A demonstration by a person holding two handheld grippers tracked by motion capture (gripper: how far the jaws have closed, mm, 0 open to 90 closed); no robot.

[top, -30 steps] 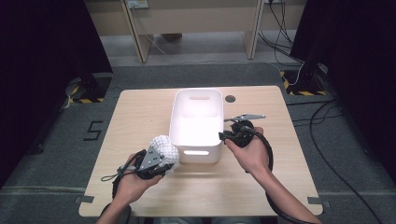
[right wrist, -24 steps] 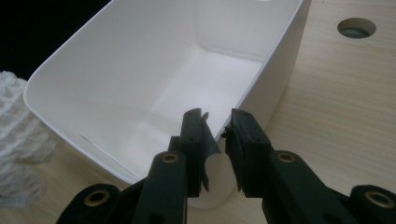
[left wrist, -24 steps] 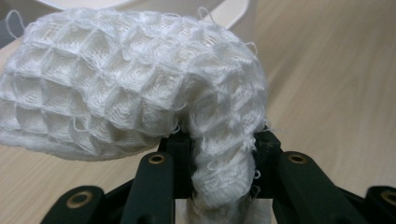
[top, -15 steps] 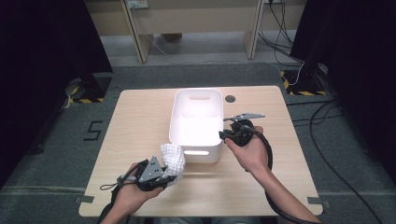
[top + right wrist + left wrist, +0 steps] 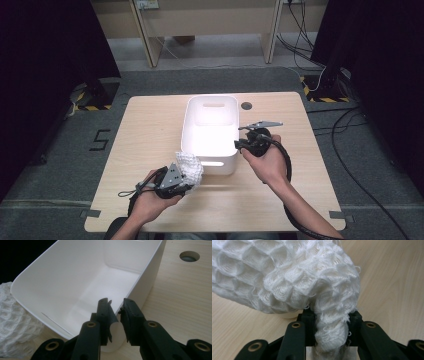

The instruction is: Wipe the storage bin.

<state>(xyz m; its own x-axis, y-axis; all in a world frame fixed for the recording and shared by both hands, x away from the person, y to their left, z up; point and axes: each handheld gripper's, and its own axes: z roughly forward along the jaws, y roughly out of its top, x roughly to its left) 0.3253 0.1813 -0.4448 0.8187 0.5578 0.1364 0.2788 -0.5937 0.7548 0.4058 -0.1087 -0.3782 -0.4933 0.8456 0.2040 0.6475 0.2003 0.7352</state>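
One white waffle-weave cloth (image 5: 189, 166), one white bin (image 5: 210, 131) and two tongs are on or over the wooden bench (image 5: 150, 125), which also has one round hole (image 5: 246, 105) near its far edge.

At the left, the left tongs (image 5: 181, 181) are clenched on the cloth. In the left gripper view a twisted tail of the cloth (image 5: 332, 327) is pinched between the two black jaws, and the rest bunches up ahead of them above the bench (image 5: 392, 285). From the high view the bundle sits at the near left corner of the bin, touching or just short of its wall; I cannot tell which.

In the middle, the bin stands upright with its long side running away from the person.

At the right, the right tongs (image 5: 240, 145) straddle the bin's right rim close to its near corner. In the right gripper view one jaw is inside the bin (image 5: 75, 285) and the other outside, with the wall (image 5: 115, 326) between them. The jaws have just been closing, and whether the pads already press on the wall I cannot tell. The cloth (image 5: 12, 322) shows beyond the bin's far wall in that view.
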